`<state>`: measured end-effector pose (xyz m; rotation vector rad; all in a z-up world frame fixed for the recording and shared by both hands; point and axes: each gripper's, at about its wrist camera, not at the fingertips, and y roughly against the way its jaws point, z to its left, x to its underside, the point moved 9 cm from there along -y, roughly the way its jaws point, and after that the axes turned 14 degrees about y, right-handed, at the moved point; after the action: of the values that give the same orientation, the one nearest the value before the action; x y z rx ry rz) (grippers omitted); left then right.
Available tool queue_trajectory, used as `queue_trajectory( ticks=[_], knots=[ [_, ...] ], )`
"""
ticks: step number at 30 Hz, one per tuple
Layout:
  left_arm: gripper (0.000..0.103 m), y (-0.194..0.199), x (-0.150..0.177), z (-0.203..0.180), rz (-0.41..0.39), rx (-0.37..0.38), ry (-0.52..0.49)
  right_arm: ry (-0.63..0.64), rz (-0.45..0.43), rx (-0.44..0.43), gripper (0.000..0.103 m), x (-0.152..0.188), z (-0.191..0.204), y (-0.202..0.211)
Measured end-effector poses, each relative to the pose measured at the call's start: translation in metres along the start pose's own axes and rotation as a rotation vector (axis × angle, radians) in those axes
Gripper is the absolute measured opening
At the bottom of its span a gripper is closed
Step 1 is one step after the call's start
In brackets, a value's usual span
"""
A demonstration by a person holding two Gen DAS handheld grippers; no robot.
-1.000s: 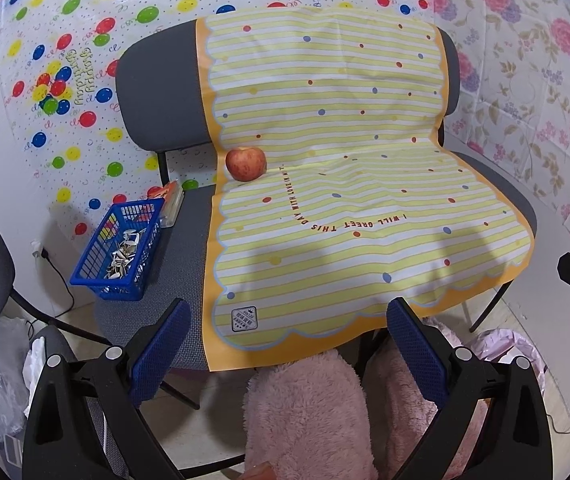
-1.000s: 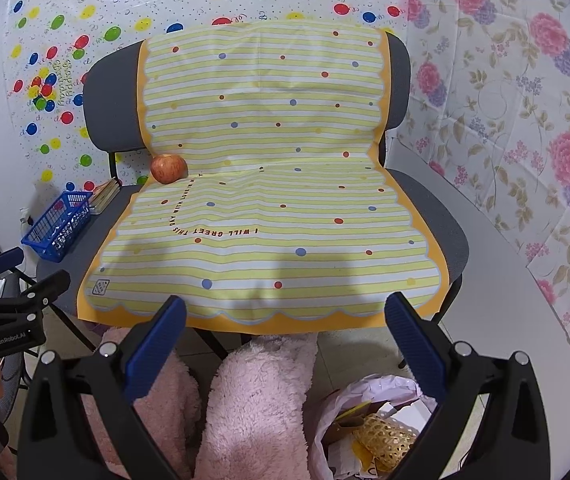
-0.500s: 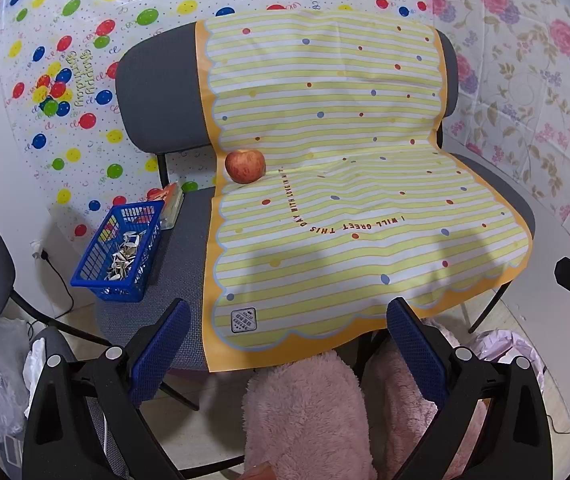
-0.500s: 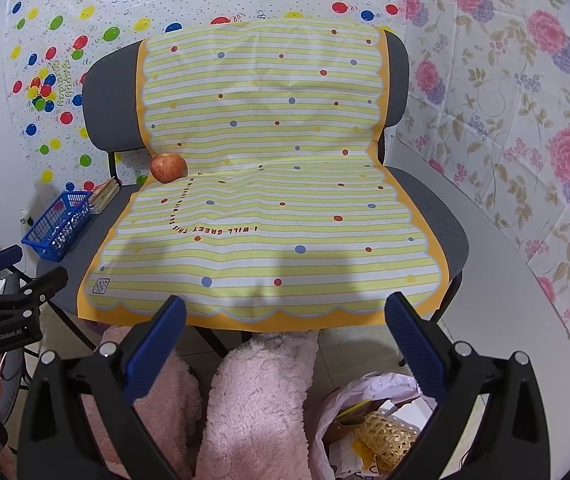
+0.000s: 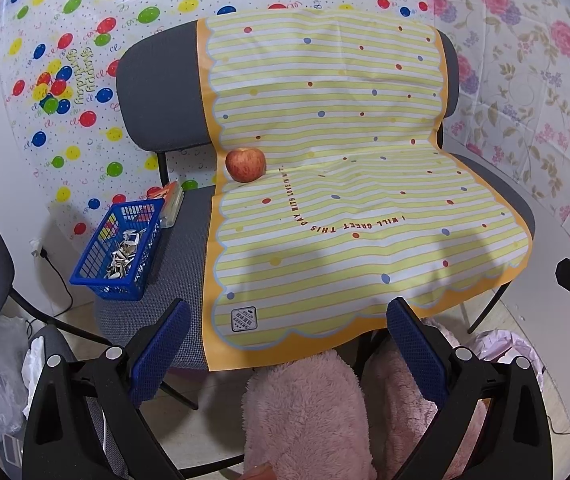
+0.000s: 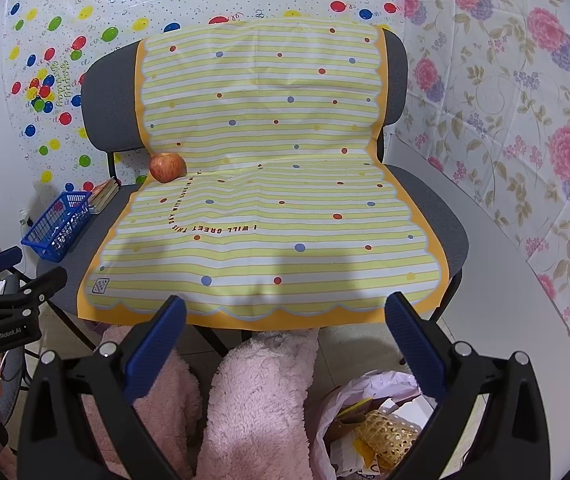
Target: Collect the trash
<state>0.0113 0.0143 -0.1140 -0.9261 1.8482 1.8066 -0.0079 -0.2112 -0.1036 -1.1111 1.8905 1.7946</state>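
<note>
Ahead of you the mat drapes the chair, with the apple at its back left, the basket left of it, and the trash bag lower right.

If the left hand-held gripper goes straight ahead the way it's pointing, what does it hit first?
Probably the yellow striped mat draped over the grey chair. The open left hand-held gripper points at its front part, with nothing visible in between; depth is uncertain.

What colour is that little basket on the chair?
The basket is blue; clearest in the left wrist view.
</note>
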Motion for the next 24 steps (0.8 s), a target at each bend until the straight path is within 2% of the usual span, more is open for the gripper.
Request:
queue_trajectory(
  ticks=[24],
  knots=[
    [0.097,0.0006,-0.0003,-0.0034,-0.003,0.005,-0.009,0.002,0.000,-0.003,0.097,0.0013,-0.0027,0.0005]
  ],
)
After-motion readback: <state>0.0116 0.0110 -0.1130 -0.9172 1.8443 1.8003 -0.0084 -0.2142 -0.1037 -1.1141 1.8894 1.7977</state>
